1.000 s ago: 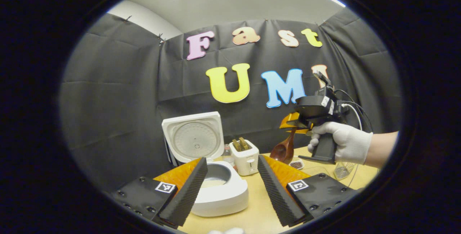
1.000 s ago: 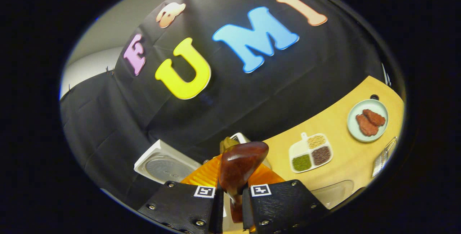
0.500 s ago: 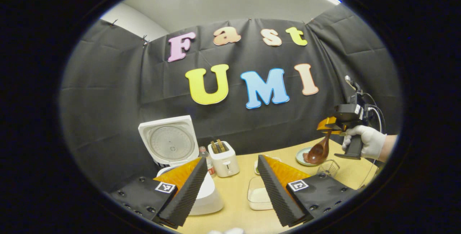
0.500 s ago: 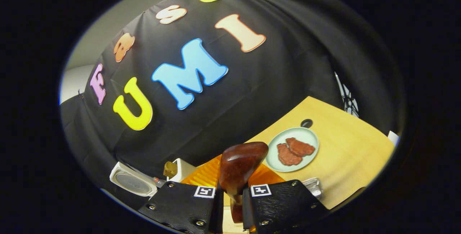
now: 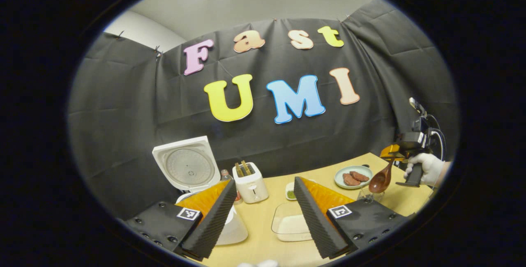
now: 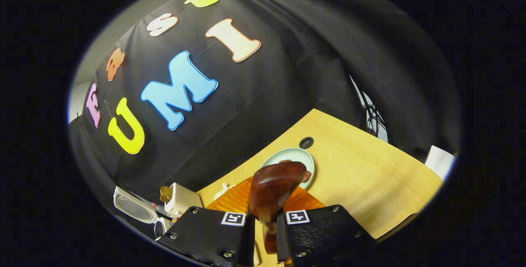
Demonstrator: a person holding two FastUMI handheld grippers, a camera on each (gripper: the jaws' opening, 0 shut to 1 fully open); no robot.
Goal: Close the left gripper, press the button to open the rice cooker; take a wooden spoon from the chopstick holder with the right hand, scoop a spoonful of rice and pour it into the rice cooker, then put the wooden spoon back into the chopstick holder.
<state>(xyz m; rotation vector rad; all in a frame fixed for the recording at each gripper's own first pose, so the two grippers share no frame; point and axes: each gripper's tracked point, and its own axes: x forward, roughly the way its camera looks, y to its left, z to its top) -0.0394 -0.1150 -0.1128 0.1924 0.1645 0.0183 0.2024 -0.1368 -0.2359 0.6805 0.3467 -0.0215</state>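
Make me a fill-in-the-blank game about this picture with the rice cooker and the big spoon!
1. The lid of the rice cooker is standing ____.
2. The right gripper has its jaws shut on the handle of a ____ spoon.
3. The white toaster has ____ slices of toast in its slots.
4. The left gripper has its jaws ____, with nothing between them.

Missing words: open; wooden; two; open

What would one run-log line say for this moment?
rice cooker: lid open | right gripper: shut on wooden spoon, above wire holder | left gripper: open, idle
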